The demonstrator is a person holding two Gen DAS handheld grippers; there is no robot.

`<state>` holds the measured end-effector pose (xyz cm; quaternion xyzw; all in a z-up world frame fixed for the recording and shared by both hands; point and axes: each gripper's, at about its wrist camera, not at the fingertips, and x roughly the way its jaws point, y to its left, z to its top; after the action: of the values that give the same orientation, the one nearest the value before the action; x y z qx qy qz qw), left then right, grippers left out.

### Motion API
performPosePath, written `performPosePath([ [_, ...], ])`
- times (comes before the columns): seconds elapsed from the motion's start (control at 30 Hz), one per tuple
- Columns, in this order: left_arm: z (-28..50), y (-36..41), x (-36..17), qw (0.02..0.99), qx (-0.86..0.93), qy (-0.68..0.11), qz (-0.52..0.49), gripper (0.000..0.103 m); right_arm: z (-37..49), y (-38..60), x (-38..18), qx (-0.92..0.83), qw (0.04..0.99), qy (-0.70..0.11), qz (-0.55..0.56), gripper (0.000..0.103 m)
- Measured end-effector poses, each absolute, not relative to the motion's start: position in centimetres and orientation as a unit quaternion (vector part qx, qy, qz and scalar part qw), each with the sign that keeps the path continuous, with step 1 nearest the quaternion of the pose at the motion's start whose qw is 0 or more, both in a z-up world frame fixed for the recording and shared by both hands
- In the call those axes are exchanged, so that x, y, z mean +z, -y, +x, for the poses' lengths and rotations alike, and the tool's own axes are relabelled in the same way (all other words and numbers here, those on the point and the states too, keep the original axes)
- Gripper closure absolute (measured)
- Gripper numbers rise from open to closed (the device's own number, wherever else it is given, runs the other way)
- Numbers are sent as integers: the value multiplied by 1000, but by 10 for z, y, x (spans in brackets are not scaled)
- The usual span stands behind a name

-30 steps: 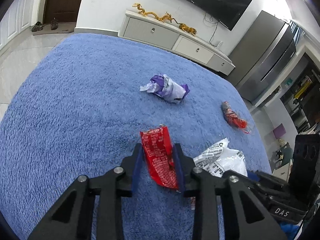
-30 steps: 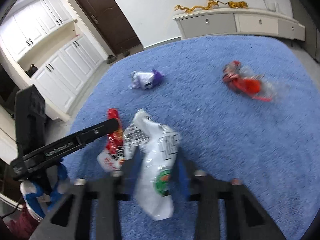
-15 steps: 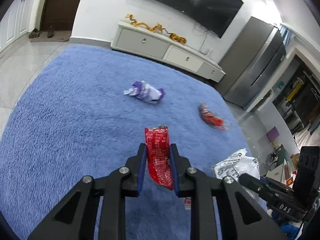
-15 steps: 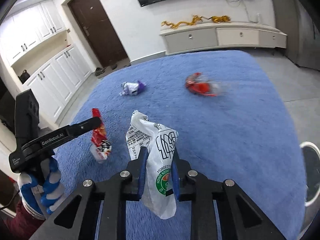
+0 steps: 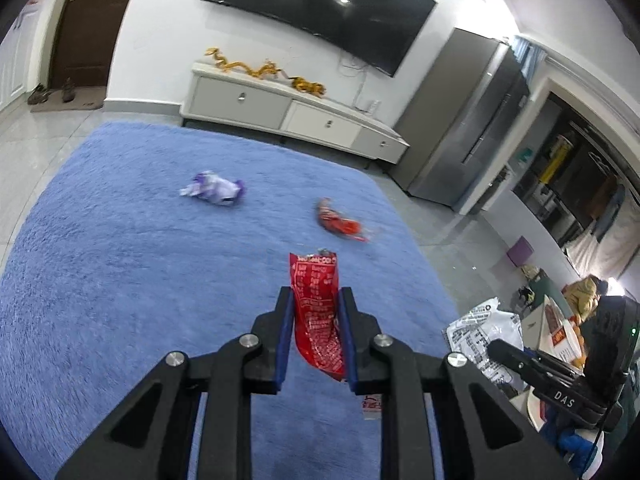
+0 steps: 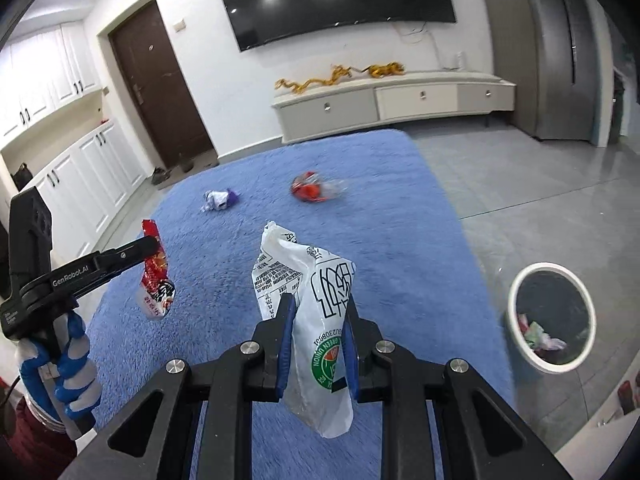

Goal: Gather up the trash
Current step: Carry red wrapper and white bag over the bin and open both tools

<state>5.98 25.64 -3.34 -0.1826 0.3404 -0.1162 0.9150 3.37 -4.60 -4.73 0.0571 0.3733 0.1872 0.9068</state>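
My left gripper (image 5: 314,300) is shut on a red snack wrapper (image 5: 316,312) and holds it well above the blue rug (image 5: 120,280). My right gripper (image 6: 318,304) is shut on a white printed plastic bag (image 6: 316,300), also lifted off the rug. In the right wrist view the left gripper (image 6: 154,244) with the red wrapper (image 6: 156,280) is at the left. A purple and white wrapper (image 5: 214,190) and a red crumpled wrapper (image 5: 338,224) lie on the rug farther ahead. A white-rimmed trash bin (image 6: 550,322) stands on the grey floor at the right.
A white TV cabinet (image 5: 288,116) with gold ornaments stands against the far wall under a wall TV (image 5: 320,8). A steel fridge (image 5: 468,120) is at the right. White cupboards (image 6: 72,172) and a brown door (image 6: 156,84) are at the left.
Both grippers have risen with their trash, so the rug and the two lying wrappers look farther away. The trash bin has come fully into the right wrist view.
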Motion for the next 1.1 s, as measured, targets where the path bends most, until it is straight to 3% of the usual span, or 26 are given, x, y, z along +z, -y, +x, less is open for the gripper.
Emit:
performPosePath([
  [0.47, 65, -149, 2, 907, -196, -350, -124, 83, 14, 157, -46, 94, 930, -336, 115, 83],
  [1.1, 237, 110, -55, 840, -304, -449, -19, 83, 99, 337, -129, -108, 898, -386, 183, 82],
])
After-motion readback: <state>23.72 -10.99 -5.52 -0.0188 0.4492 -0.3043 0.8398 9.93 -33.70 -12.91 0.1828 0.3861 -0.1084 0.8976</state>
